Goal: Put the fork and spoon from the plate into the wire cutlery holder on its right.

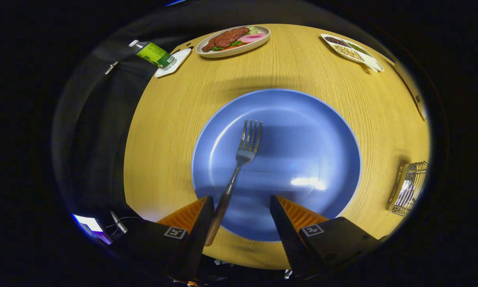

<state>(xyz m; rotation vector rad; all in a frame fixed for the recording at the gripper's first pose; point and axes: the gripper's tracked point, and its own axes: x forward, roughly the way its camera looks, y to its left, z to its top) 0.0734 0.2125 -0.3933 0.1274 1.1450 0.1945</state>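
the hand-held gripper [242, 203] hangs low over the near rim of a blue plate [302, 139], its two fingers spread wide apart with nothing clamped between them. the fork [239, 167] lies on the plate, tines pointing away from the fingers, its dark wooden handle running back over the plate's near rim and lying just beside the inner face of the left finger; whether it touches that finger cannot be told. the right finger stands well clear of the fork. the plate sits in the middle of a round wooden tabletop [163, 131]. to the plate's right, near the tabletop's edge, sits the wire cutlery holder [410, 187], with something metallic inside it, too small and warped to name. beyond the plate, at the far side of the tabletop, sits an oval dish of food [233, 40] with a brown piece of meat, something pink and some greens. left of it a green-labelled bottle [153, 54] lies on a small white tray [179, 59]. far right, a white divided dish [352, 51] holds dark and pale beans or grains.
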